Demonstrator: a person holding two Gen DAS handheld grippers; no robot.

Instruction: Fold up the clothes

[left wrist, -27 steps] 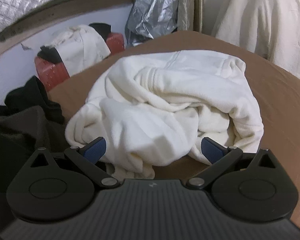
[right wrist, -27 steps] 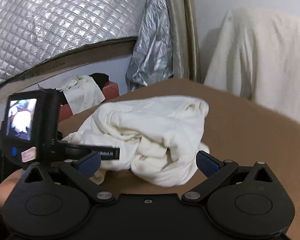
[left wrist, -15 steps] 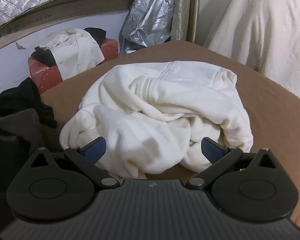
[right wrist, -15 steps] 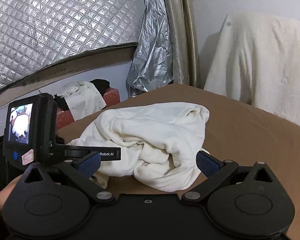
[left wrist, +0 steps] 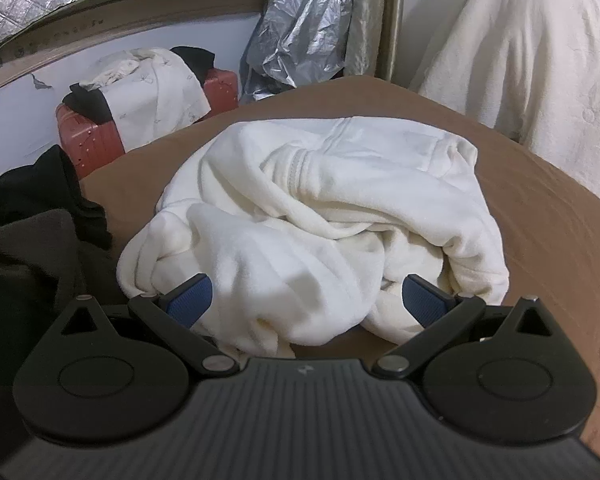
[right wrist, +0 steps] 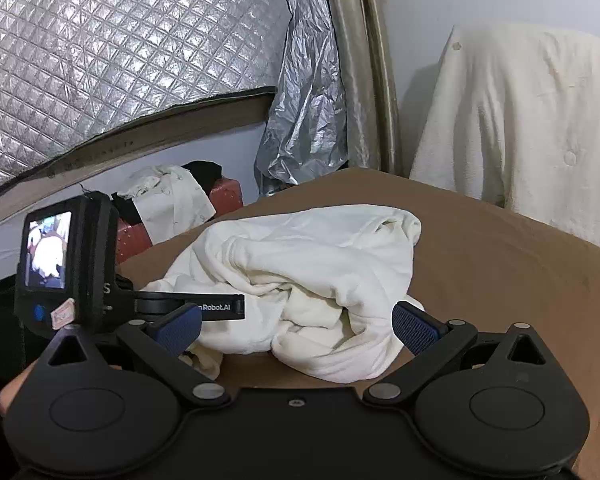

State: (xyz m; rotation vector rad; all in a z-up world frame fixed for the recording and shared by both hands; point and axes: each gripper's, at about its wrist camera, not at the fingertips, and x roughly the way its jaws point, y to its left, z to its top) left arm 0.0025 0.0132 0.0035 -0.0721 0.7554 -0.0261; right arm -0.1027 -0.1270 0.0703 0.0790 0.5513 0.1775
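Note:
A crumpled cream fleece garment [left wrist: 320, 216] lies in a heap on the brown bed cover [left wrist: 540, 216]. It also shows in the right wrist view [right wrist: 308, 276]. My left gripper [left wrist: 306, 302] is open, its blue pads on either side of the heap's near edge, holding nothing. My right gripper [right wrist: 296, 326] is open and empty, just in front of the heap's near right fold. The left gripper's body with its small screen [right wrist: 56, 260] shows at the left of the right wrist view.
A pile of dark clothes [left wrist: 32, 248] lies at the left of the bed. A red suitcase [left wrist: 96, 132] draped with white and black clothes stands behind it. A cream blanket [left wrist: 532, 48] hangs at the right. Silver foil sheeting [right wrist: 120, 40] covers the wall.
Both grippers have drawn back and risen slightly, so the garment sits a little lower and farther in each view. The garment has not moved. Both grippers stay open.

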